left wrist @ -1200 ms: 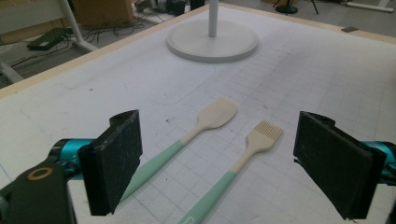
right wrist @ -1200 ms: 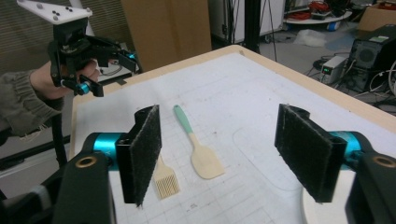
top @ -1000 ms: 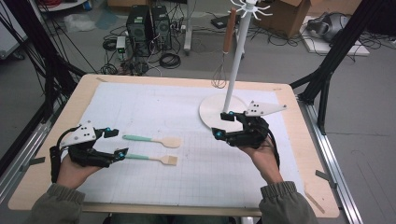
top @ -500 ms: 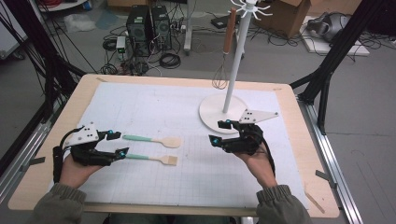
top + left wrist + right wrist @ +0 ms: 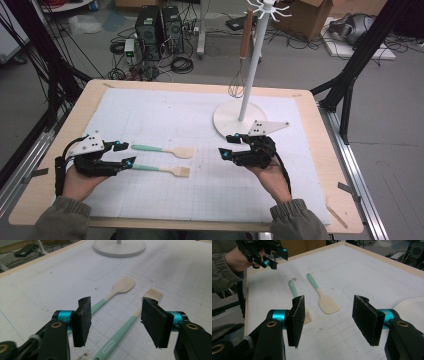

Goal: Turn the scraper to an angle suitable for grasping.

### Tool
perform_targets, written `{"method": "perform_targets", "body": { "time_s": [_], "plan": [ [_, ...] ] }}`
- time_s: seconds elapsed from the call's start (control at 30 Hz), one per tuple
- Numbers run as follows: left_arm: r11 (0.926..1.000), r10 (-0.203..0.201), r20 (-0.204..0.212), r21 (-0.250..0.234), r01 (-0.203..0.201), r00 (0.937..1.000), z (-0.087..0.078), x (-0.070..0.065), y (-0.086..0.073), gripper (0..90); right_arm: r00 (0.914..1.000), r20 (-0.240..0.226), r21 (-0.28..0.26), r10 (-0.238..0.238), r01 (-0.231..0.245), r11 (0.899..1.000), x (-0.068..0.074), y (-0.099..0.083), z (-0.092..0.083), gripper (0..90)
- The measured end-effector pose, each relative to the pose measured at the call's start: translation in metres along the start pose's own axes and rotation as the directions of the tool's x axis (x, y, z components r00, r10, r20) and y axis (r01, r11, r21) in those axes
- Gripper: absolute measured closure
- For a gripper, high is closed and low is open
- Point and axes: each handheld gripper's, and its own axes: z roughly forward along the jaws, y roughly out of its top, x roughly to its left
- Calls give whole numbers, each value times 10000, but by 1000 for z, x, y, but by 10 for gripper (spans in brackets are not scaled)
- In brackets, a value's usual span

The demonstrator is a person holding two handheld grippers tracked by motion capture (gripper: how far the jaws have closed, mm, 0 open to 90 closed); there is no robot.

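- Left tongs (image 5: pixel 128 154) low at the tabletop's (image 5: pixel 150 100) nine o'clock side, jaws about half open and just been closing, gripping nothing yet.
- In the left gripper view the brush (image 5: pixel 125 327), mint handle and ribbed cream head, lies between the two jaws, untouched by either pad.
- The spatula (image 5: pixel 165 149) lies just beside the brush, toward twelve o'clock from it, both flat on the white mat (image 5: pixel 165 112) with heads pointing to three o'clock.
- Right tongs (image 5: pixel 229 145) hover empty near centre, jaws partly open and just been closing too, aimed at nine o'clock toward the two utensils.
- White stand (image 5: pixel 240 117) at one o'clock, a whisk (image 5: pixel 240 65) hanging off it.
- This looks like the grasp step on the brush: next, the left tongs should settle lower and squeeze the handle squarely before lifting.
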Motion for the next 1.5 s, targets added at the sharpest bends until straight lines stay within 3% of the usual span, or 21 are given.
{"method": "perform_targets", "body": {
  "time_s": [0.2,0.37,0.53,0.63,0.73,0.87,0.97,1.13,1.5],
  "plan": [
    [9979,-123,19,630,121,9999,6,2,-1,629,9996,194,-177,184,-181,9997,4,-14,-12,428],
    [9968,-309,147,746,297,9994,12,8,-1,764,9993,292,-351,229,-218,9991,9,-25,-22,422],
    [9940,-74,192,1089,53,9998,22,17,0,868,9987,380,-501,353,-334,9982,10,-35,-29,416],
    [9912,-3,41,1327,-2,10000,30,24,0,893,9983,428,-607,386,-359,9975,10,-40,-32,408],
    [9881,-193,-38,1523,196,9998,40,33,-2,896,9979,455,-630,451,-422,9971,9,-45,-33,405],
    [9929,-588,-442,1010,631,9973,46,47,-6,895,9977,476,-609,472,-443,9972,8,-48,-33,407],
    [9894,-863,-577,1124,924,9946,51,54,-10,896,9981,452,-681,424,-393,9969,7,-49,-33,404],
    [9853,-1073,-501,1280,1129,9930,60,61,-17,897,9981,449,-665,431,-400,9970,6,-51,-33,400],
    [9770,-1392,-767,1521,1496,9873,69,72,-27,896,9979,537,-672,372,-335,9972,5,-53,-32,400]
  ]
}}
